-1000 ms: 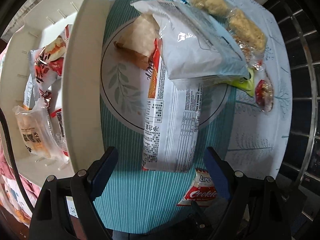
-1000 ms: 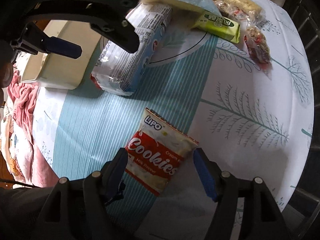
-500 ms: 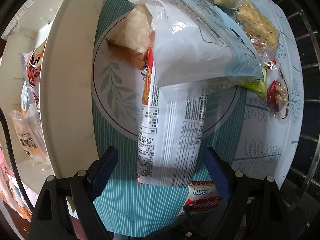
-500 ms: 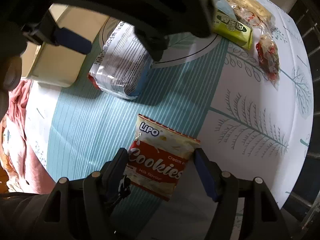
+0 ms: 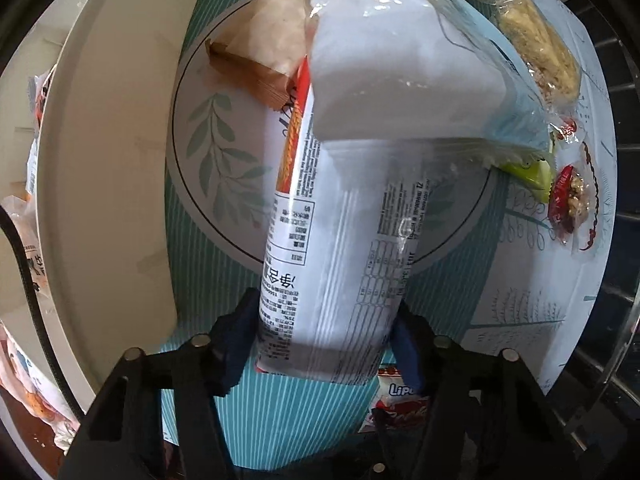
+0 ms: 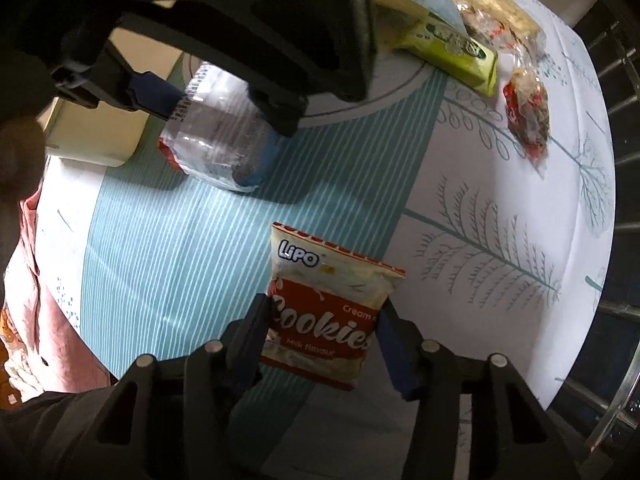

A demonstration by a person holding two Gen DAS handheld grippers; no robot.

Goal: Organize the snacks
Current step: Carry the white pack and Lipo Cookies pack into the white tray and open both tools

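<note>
Both hand-held grippers, lowered, are closing on snack packets.

I see a cloth [image 6: 168, 264] of teal and white stripes, turning white with teal tree prints. The cookie bag [image 6: 324, 316] is red and cream with white lettering. The long pack [image 5: 340, 272] is white with black print and an orange-red edge. A bar wrapper [image 6: 452, 52] is lime green. The bin [image 5: 104, 184] is cream.
</note>
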